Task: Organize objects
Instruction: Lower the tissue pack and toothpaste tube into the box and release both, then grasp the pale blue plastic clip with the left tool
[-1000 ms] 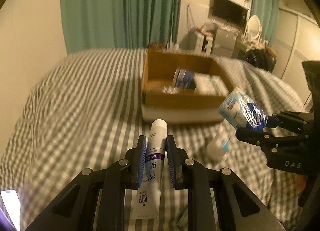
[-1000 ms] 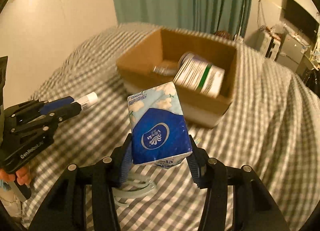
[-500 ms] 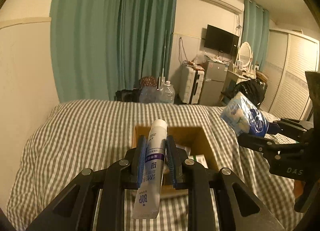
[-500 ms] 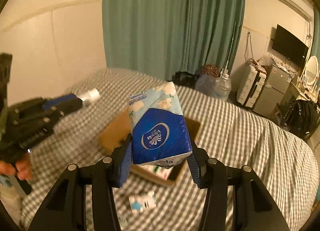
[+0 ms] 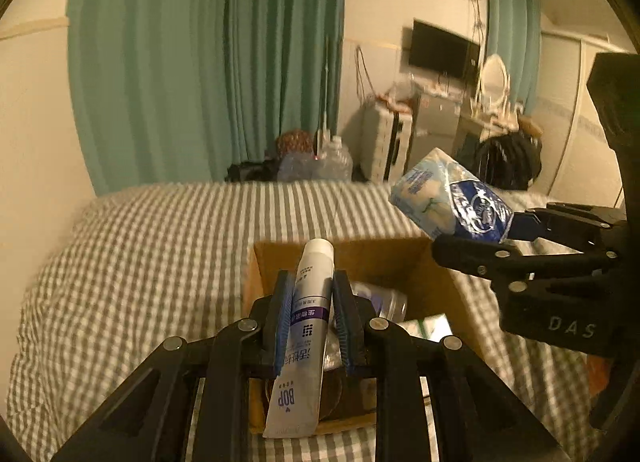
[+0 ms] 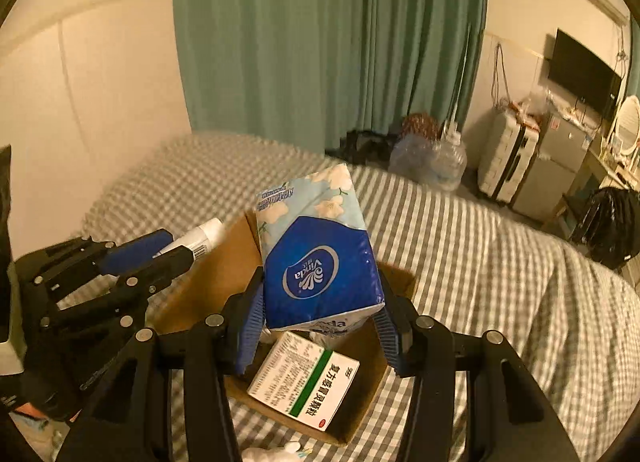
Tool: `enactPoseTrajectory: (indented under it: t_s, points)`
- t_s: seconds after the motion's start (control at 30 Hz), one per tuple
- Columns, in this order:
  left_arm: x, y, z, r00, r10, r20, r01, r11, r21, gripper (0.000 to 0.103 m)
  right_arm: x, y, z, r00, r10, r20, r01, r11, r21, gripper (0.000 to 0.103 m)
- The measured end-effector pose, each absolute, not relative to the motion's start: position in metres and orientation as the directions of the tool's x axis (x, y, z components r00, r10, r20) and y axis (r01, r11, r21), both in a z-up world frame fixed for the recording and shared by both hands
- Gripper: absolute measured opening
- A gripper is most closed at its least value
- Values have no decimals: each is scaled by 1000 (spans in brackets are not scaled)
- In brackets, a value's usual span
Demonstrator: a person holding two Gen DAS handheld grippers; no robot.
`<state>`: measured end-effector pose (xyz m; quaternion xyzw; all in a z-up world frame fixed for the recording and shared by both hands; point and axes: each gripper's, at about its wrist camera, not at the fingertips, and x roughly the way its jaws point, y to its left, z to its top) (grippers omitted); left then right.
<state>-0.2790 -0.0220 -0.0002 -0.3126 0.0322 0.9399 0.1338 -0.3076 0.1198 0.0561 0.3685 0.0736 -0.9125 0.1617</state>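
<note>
Two grippers are held above one cardboard box (image 6: 208, 282) that lies on the bed (image 5: 140, 262) with the grey checked cover. The left gripper (image 5: 311, 314) has its jaws clenched on one white tube (image 5: 306, 334); the cap points forward over the box and the flat end hangs down. The right gripper (image 6: 320, 326) has its jaws pressed on one blue tissue pack (image 6: 318, 250), which stands tilted above the open box. Inside the box I count one white medicine carton (image 6: 306, 382) with a green stripe, and one round container (image 5: 384, 302) lying beside it; other things there are too hidden to count. One small white object (image 6: 272, 452) lies on the bed just beside the near wall of the box.
</note>
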Motion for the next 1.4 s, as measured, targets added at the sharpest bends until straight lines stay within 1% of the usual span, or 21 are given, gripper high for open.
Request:
enactPoseTrajectory:
  t_s: [0.07,0.2,0.3,0.4,0.47,0.57,0.6,0.67,0.7,0.73,0.8,0.83,0.93,0.97,1.03,1.13,1.27,1.3,1.37,1.4]
  points:
    - [-282,-14,-13,-757,224,-613,-280,-960,-5,20,-311,122,40,-663,-237,-710,341,-940,-4,49]
    - [-288,-5,-30,-734,226,-641,-286,-958,-10,20,-319,127,24,-672,-211,-710,331,-943,-33,49]
    - [-284,0,-37,-736,218,-640,-287,-958,5,20,-318,127,17,-675,-190,-713,329,-942,-61,49]
    - [-284,4,-42,-730,221,-647,-290,-957,0,20,-319,128,12,-671,-193,-716,332,-942,-58,50]
    - [-281,5,-45,-728,230,-645,-295,-956,-8,20,-317,128,12,-677,-192,-710,329,-942,-60,53]
    - [-281,7,-47,-722,243,-648,-309,-951,-12,21,-317,130,14,-692,-196,-695,324,-945,-56,54]
    - [-281,3,-47,-720,247,-648,-313,-950,-14,23,-316,131,17,-695,-205,-689,326,-944,-48,56]
    - [-279,5,-46,-719,251,-648,-320,-947,-12,25,-314,133,21,-708,-206,-676,319,-947,-46,73]
    - [-279,4,-44,-719,251,-648,-322,-947,-10,33,-312,132,25,-718,-206,-665,314,-948,-45,76]
    - [-278,5,-42,-723,235,-649,-311,-951,2,54,-309,133,29,-728,-209,-653,311,-949,-43,79]
    - [-276,-2,-36,-743,216,-633,-286,-958,9,73,-307,135,35,-739,-212,-639,311,-949,-46,80]
    - [-274,-6,-31,-755,219,-618,-278,-961,-1,74,-304,135,40,-747,-206,-632,309,-949,-56,82]
    - [-273,-17,-20,-757,228,-612,-266,-963,-30,75,-295,139,53,-774,-198,-602,296,-953,-67,85]
    - [-271,-21,-15,-761,229,-607,-258,-965,-41,77,-291,142,59,-782,-202,-590,294,-954,-64,87]
    - [-264,-31,-3,-777,227,-588,-241,-969,-56,87,-279,147,72,-799,-213,-562,295,-954,-57,88]
    - [-249,-43,14,-803,204,-559,-207,-977,-59,92,-258,152,93,-826,-224,-517,297,-953,-62,91]
    - [-224,-54,41,-843,150,-517,-142,-988,-54,93,-224,157,121,-857,-246,-454,303,-951,-57,96]
    - [-218,-55,45,-851,148,-504,-141,-989,-54,96,-215,158,128,-862,-251,-440,306,-950,-60,97]
    - [-196,-58,54,-873,145,-466,-137,-989,-51,101,-196,161,138,-874,-254,-413,308,-949,-69,103]
    - [-188,-59,55,-879,143,-456,-135,-990,-50,103,-187,162,142,-880,-255,-400,307,-949,-70,103]
